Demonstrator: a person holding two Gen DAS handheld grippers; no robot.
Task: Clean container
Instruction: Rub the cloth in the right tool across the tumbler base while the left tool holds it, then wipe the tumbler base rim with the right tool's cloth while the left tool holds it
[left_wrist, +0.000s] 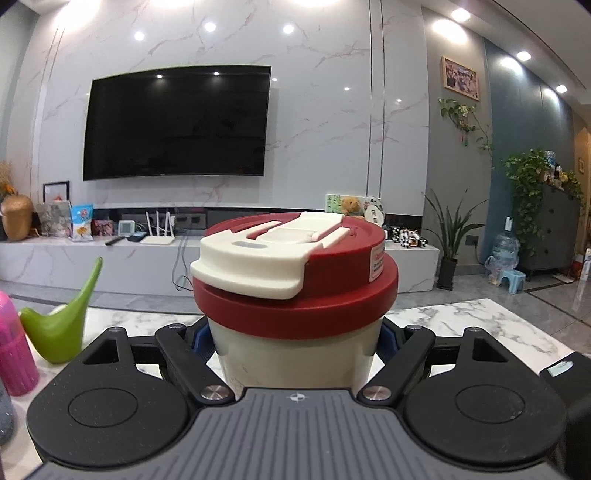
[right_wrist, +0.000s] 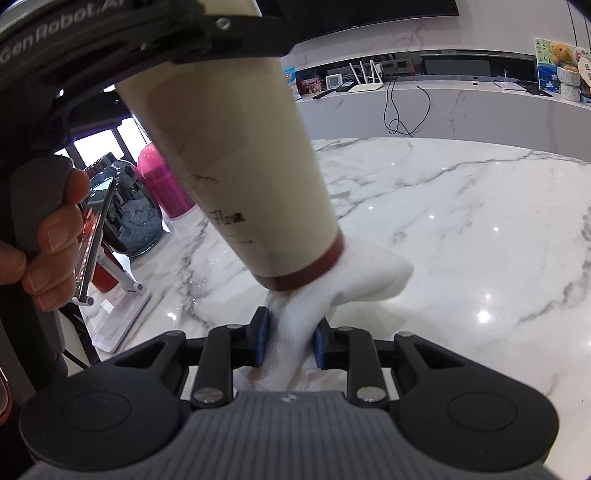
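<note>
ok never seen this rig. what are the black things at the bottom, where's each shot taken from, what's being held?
No robot arm here: a person carries a hand-held two-finger gripper in each hand, each with a fisheye camera looking along its fingers. The black parts at the bottom are the gripper's own linkage.

Left wrist view: the left gripper clamps a cream cup with a red and white lid, held above a marble table.

Right wrist view: the right gripper pinches a white cloth pressed against the cup's red base. The person's hand grips the left handle.

On the table: a green watering can, a pink bottle, a dark vase.
</note>
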